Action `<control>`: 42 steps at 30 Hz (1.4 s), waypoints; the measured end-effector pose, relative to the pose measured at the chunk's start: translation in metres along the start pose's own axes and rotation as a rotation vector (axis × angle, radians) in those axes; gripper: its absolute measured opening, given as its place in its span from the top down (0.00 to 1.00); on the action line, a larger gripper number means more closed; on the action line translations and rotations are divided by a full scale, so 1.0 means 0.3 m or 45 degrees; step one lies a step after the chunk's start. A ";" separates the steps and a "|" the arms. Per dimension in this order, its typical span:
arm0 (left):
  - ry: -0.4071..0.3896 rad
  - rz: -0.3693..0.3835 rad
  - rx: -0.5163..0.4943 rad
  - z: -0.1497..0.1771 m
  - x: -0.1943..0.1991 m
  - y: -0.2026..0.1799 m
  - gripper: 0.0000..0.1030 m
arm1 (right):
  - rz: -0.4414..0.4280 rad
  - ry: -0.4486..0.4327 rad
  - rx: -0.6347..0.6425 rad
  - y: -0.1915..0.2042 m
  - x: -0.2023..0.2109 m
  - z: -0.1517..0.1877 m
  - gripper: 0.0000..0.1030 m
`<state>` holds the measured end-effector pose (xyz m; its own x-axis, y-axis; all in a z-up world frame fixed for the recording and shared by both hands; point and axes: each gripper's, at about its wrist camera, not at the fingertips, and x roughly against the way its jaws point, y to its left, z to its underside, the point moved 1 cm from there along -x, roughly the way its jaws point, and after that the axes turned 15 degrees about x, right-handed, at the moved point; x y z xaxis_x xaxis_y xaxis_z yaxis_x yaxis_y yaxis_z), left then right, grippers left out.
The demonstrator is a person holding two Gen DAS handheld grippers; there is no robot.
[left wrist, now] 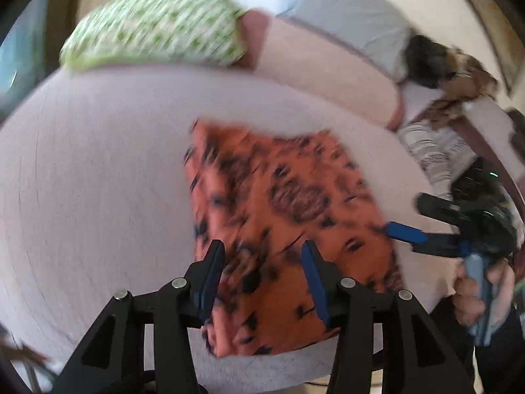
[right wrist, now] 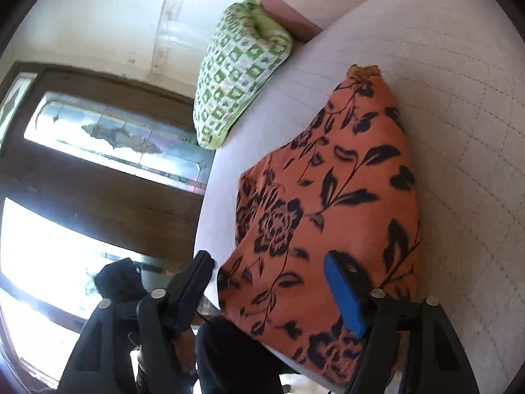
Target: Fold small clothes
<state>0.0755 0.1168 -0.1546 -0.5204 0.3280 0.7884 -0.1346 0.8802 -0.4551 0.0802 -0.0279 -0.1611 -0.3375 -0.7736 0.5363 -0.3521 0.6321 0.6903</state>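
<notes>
An orange cloth with a black flower print (left wrist: 279, 216) lies folded on the pale bed sheet (left wrist: 98, 180); it also shows in the right wrist view (right wrist: 328, 203). My left gripper (left wrist: 262, 259) is open and empty, its jaws hovering over the cloth's near edge. My right gripper (right wrist: 275, 282) is open and empty at the cloth's near corner by the bed edge. In the left wrist view the right gripper (left wrist: 416, 220) sits at the cloth's right edge, held by a hand.
A green and white checked pillow (left wrist: 154, 29) lies at the head of the bed, also in the right wrist view (right wrist: 239, 65). A pink bolster (left wrist: 328, 69), grey cloth (left wrist: 347, 10) and striped clothes (left wrist: 430, 147) lie at the right. A dark wooden window frame (right wrist: 98, 197) stands beyond the bed edge.
</notes>
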 end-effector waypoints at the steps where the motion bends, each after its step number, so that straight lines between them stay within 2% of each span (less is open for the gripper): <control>1: 0.031 -0.034 0.030 0.004 -0.026 0.026 0.56 | 0.016 0.020 -0.010 -0.010 -0.012 0.015 0.27; 2: 0.064 -0.065 0.069 0.008 -0.048 0.052 0.66 | 0.035 0.047 -0.018 -0.028 -0.026 0.034 0.27; 5: 0.070 0.022 0.149 0.003 -0.021 0.088 0.74 | 0.024 0.021 -0.033 -0.029 -0.027 0.047 0.27; 8: 0.099 0.030 0.177 0.007 -0.033 0.113 0.80 | 0.033 0.029 -0.016 -0.016 -0.039 0.050 0.26; 12: 0.122 0.072 0.295 0.027 -0.061 0.164 0.82 | 0.041 0.045 -0.024 -0.009 -0.038 0.052 0.26; 14: 0.128 0.074 0.304 0.033 -0.057 0.163 0.82 | 0.047 0.059 -0.004 0.018 -0.028 0.040 0.23; 17: 0.061 0.063 0.209 0.020 0.003 0.103 0.78 | 0.071 0.050 0.036 0.026 -0.028 0.021 0.17; 20: -0.011 0.091 0.144 -0.018 0.069 0.041 0.71 | 0.049 0.081 -0.005 -0.025 -0.058 0.034 0.17; 22: -0.061 0.082 0.094 -0.063 0.073 0.005 0.68 | 0.025 0.072 -0.007 -0.006 -0.043 0.024 0.17; 27: -0.093 0.102 0.098 -0.155 0.087 -0.021 0.68 | -0.031 0.023 0.046 0.041 -0.004 -0.046 0.17; 29: -0.094 0.131 0.106 -0.176 0.069 -0.027 0.66 | -0.013 0.034 0.032 0.008 -0.024 -0.062 0.17; 31: -0.042 0.136 0.104 -0.173 0.012 -0.023 0.66 | 0.020 0.086 -0.050 -0.060 -0.077 -0.043 0.17; 32: -0.012 0.098 0.101 -0.169 -0.039 -0.015 0.66 | 0.005 0.083 -0.064 -0.070 -0.087 -0.038 0.17; 34: 0.049 -0.138 0.073 -0.150 -0.167 0.037 0.65 | -0.002 0.078 -0.039 -0.048 -0.078 -0.051 0.17; 35: 0.061 -0.160 0.076 -0.144 -0.191 0.056 0.58 | -0.024 0.076 -0.033 -0.033 -0.070 -0.066 0.16; 36: 0.054 -0.129 0.102 -0.139 -0.197 0.073 0.57 | -0.058 0.047 -0.024 -0.020 -0.053 -0.091 0.16; 39: 0.011 -0.153 0.047 -0.131 -0.190 0.060 0.53 | -0.032 -0.004 0.012 -0.035 -0.045 -0.147 0.16; 41: 0.023 -0.133 0.073 -0.139 -0.190 0.069 0.50 | 0.031 0.058 -0.048 -0.121 -0.103 -0.151 0.16; 42: 0.025 -0.124 0.094 -0.144 -0.181 0.074 0.50 | 0.000 0.068 -0.141 -0.168 -0.125 -0.139 0.16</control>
<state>0.1371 0.1334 -0.1896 -0.4852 0.2498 0.8380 -0.2460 0.8806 -0.4050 0.1471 -0.0326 -0.1956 -0.2897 -0.7766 0.5595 -0.2528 0.6259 0.7378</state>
